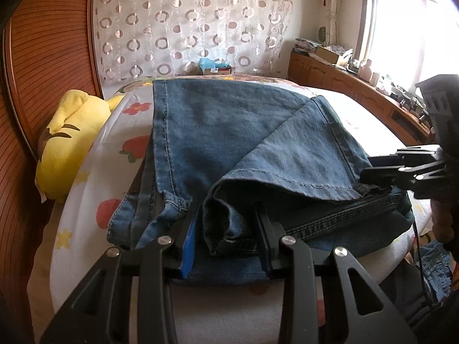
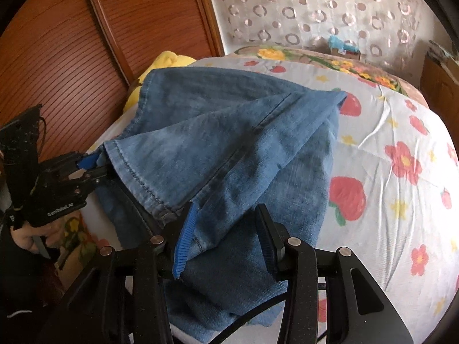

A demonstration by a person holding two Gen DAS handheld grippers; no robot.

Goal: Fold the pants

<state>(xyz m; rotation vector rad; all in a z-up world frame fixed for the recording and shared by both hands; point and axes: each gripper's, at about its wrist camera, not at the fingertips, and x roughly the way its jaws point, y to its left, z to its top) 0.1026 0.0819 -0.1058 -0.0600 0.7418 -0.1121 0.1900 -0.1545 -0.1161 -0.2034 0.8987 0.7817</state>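
1. Black fingers of the left gripper (image 1: 228,229) fill the bottom of the left wrist view, clamped on a bunched hem of the jeans (image 1: 229,132).
2. Right gripper (image 2: 226,238) likewise pinches a fold of the same denim between its blue pad (image 2: 185,246) and the opposite black finger; from the left wrist view it sits at the hem's right corner.
3. Both hem corners lie over the waistband end (image 1: 358,218), so the jeans are doubled over, lying on the near part of the bed.
4. Beneath them spreads a white bedsheet (image 2: 387,143) printed with strawberries and flowers.
5. Beside the jeans, against the wooden headboard (image 1: 51,71), rests a yellow plush toy (image 1: 68,143).
6. Beyond hang a circle-patterned curtain (image 1: 189,23) and a bright window (image 1: 407,28).
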